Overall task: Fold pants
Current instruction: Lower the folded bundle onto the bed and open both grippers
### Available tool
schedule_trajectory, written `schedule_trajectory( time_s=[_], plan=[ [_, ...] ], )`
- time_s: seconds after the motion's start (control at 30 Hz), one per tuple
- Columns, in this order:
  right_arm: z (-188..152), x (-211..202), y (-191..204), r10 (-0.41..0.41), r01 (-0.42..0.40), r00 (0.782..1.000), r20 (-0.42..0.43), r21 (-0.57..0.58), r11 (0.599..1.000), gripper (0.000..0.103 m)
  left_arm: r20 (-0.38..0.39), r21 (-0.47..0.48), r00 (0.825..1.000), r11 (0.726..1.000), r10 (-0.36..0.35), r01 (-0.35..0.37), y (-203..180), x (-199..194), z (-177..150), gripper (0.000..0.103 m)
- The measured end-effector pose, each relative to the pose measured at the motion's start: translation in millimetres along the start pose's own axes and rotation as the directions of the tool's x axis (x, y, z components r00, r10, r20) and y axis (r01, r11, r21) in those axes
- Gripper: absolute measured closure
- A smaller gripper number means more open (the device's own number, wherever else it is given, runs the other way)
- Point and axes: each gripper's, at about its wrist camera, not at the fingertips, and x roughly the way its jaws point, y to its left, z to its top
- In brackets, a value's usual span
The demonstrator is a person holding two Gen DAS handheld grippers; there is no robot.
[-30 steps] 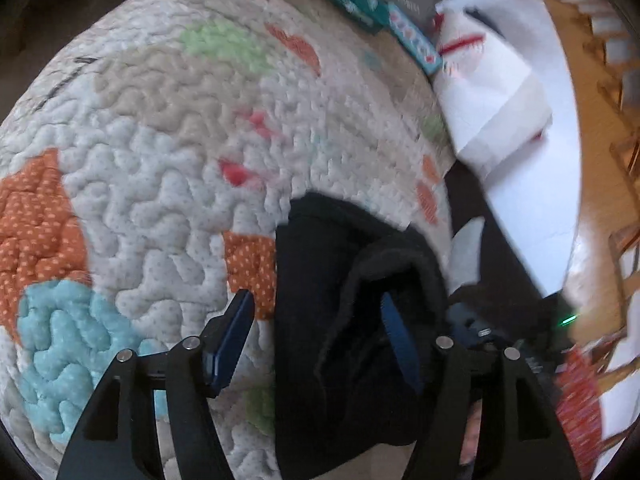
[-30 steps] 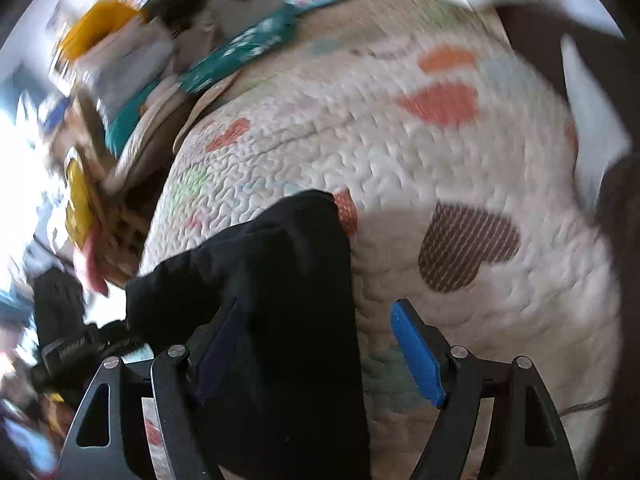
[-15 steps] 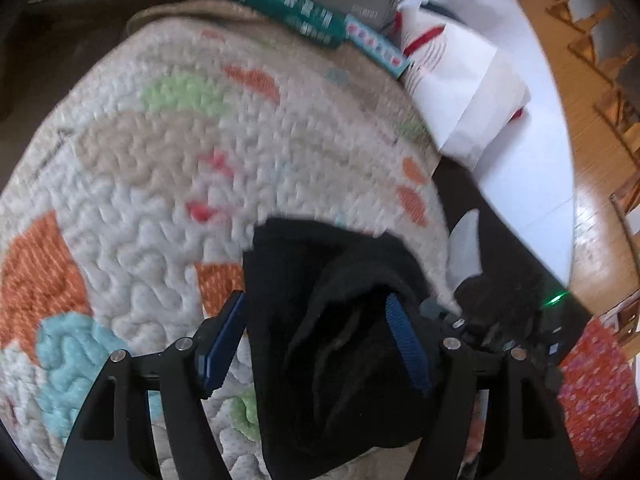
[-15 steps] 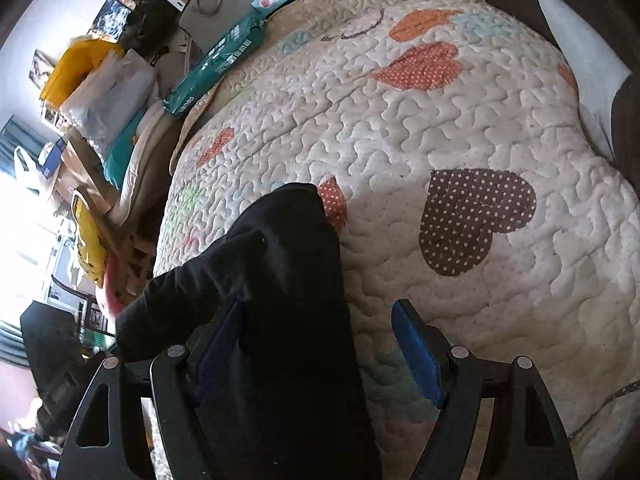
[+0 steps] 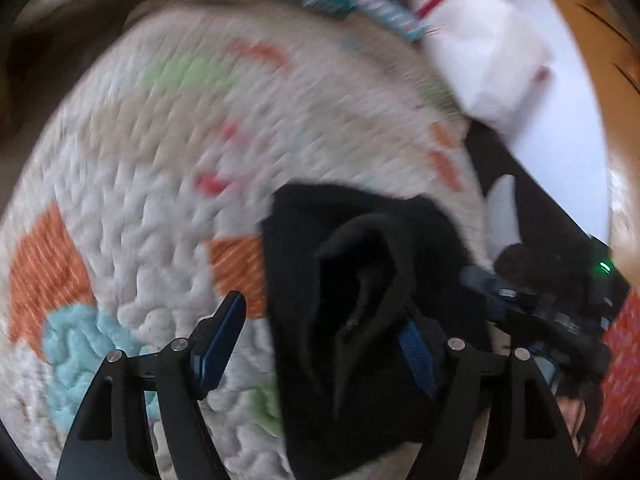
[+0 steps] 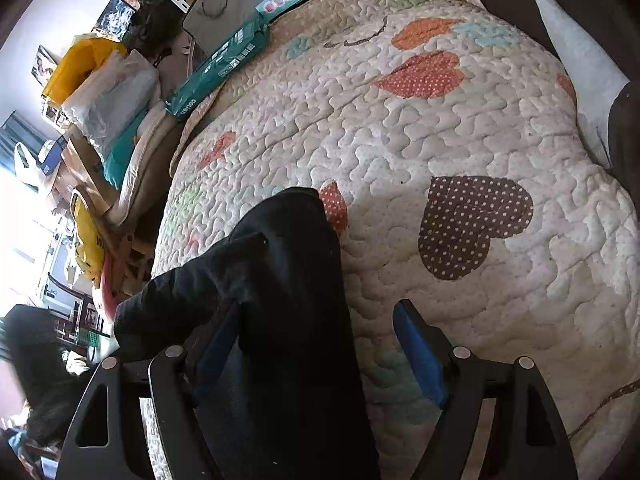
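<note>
Black pants [image 6: 288, 300] run lengthwise away from us on the quilt [image 6: 460, 128] — right gripper [image 6: 316, 344] open astride them, left gripper [image 5: 320, 344] opening, nothing gripped.

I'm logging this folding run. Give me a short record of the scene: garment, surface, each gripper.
garment: black pants, bunched in a narrow folded strip
surface: quilt with heart patches
left gripper: jaws opening, pants between them, left pad clear of the cloth
right gripper: open, astride the pants, right pad over bare quilt
clutter: boxes and bags past the quilt's far edge
</note>
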Motion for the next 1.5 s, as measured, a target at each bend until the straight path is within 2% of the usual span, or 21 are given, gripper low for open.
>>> schedule_trajectory(
  time_s=[0.13, 0.23, 0.37, 0.43, 0.47, 0.53, 0.57, 0.6, 0.63, 0.67, 0.7, 0.73, 0.77, 0.83, 0.97, 1.2, 1.33, 1.5],
  plan=[
    [0, 1, -1, 0.007, -0.007, 1.000, -0.004, 0.006, 1.000, 0.020, -0.019, -0.154, 0.991, 0.980, -0.132, 0.128, 28, 7, 7, 0.028],
    [0, 4, -4, 0.023, -0.023, 1.000, -0.014, 0.024, 0.999, 0.018, -0.013, -0.207, 0.983, 0.962, -0.185, 0.179, 38, 7, 8, 0.028],
    [5, 19, -10, 0.075, -0.070, 0.995, -0.061, 0.084, 0.994, 0.016, -0.015, -0.100, 0.989, 0.985, -0.145, 0.143, 18, 9, 2, 0.012],
    [6, 29, -15, 0.111, -0.101, 0.990, -0.083, 0.116, 0.988, 0.014, -0.005, -0.002, 0.996, 0.996, -0.088, 0.088, -2, 13, -4, 0.005],
    [7, 33, -17, 0.138, -0.128, 0.988, -0.075, 0.131, 0.983, 0.010, 0.005, 0.041, 0.998, 0.998, -0.055, 0.054, -10, 16, -8, 0.004],
    [6, 34, -16, 0.149, -0.139, 0.987, -0.065, 0.134, 0.981, 0.009, 0.040, 0.122, 0.999, 0.992, 0.013, -0.018, -22, 19, -16, 0.004],
    [6, 34, -13, 0.144, -0.134, 0.987, -0.069, 0.123, 0.983, 0.009, 0.053, 0.141, 0.998, 0.990, 0.020, -0.027, -26, 19, -19, 0.012],
    [5, 34, -10, 0.146, -0.138, 0.986, -0.076, 0.108, 0.985, 0.010, 0.048, 0.147, 0.999, 0.989, 0.002, -0.009, -27, 19, -20, 0.035],
    [3, 36, -6, 0.163, -0.154, 0.982, -0.094, 0.098, 0.983, 0.018, 0.021, 0.141, 0.999, 0.990, -0.030, 0.027, -27, 18, -19, 0.043],
    [1, 38, 0, 0.196, -0.185, 0.972, -0.127, 0.092, 0.978, 0.033, -0.001, 0.124, 0.999, 0.991, -0.054, 0.053, -25, 18, -17, 0.053],
    [-2, 38, 6, 0.164, -0.157, 0.978, -0.133, 0.062, 0.986, 0.035, -0.004, 0.115, 0.998, 0.991, -0.066, 0.066, -23, 17, -14, 0.061],
    [-4, 35, 13, 0.129, -0.128, 0.984, -0.125, 0.017, 0.992, 0.043, -0.009, 0.108, 0.997, 0.991, -0.075, 0.076, -20, 16, -13, 0.063],
    [-4, 33, 18, 0.107, -0.110, 0.987, -0.123, -0.016, 0.994, 0.052, -0.016, 0.092, 0.996, 0.991, -0.093, 0.094, -17, 15, -11, 0.065],
    [-3, 25, 21, 0.118, -0.120, 0.987, -0.111, -0.013, 0.993, 0.060, -0.019, 0.067, 0.992, 0.990, -0.122, 0.123, -13, 12, -9, 0.068],
    [4, 12, 33, 0.133, -0.137, 0.988, -0.083, -0.037, 0.990, 0.066, 0.015, 0.098, 0.993, 0.988, -0.119, 0.117, -25, -3, -1, 0.071],
    [45, 12, 58, 0.155, -0.158, 0.987, -0.042, -0.074, 0.985, 0.067, 0.059, 0.073, 0.990, 0.990, -0.127, 0.122, -29, -9, 48, 0.071],
    [78, 36, 61, 0.148, -0.151, 0.988, -0.041, -0.063, 0.987, 0.067, 0.063, 0.031, 0.992, 0.994, -0.105, 0.103, -23, 10, 82, 0.071],
    [101, 72, 64, 0.098, -0.104, 0.993, -0.064, -0.090, 0.991, 0.066, 0.025, -0.030, 0.998, 0.998, -0.055, 0.056, -3, 44, 107, 0.061]
  ],
)
